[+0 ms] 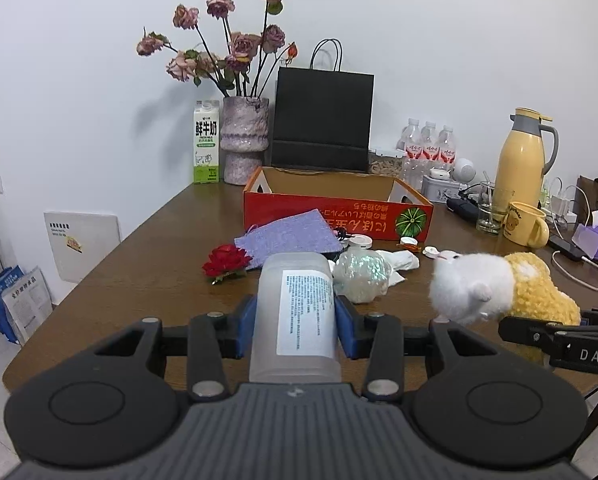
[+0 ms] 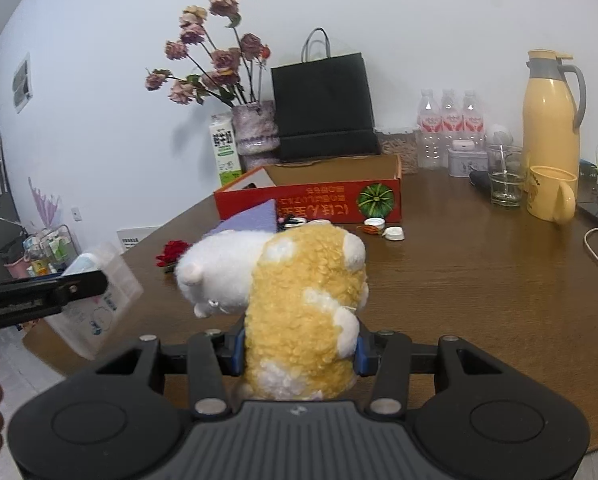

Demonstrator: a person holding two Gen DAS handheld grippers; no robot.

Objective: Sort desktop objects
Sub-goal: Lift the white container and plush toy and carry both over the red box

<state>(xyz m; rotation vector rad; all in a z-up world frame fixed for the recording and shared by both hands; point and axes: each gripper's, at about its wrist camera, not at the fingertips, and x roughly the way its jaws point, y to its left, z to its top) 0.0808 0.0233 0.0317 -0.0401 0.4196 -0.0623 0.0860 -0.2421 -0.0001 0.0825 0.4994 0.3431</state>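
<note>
Between the left gripper (image 1: 295, 322) fingers sits a frosted bottle (image 1: 295, 312).

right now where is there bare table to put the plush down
Bare wood lies right of the red box, between the white caps and the yellow mug, running to the near edge. Another bare stretch lies left of the red flower, towards the milk carton. It is crowded in front of the box, around the purple cloth, and along the wall behind the mug.
</note>
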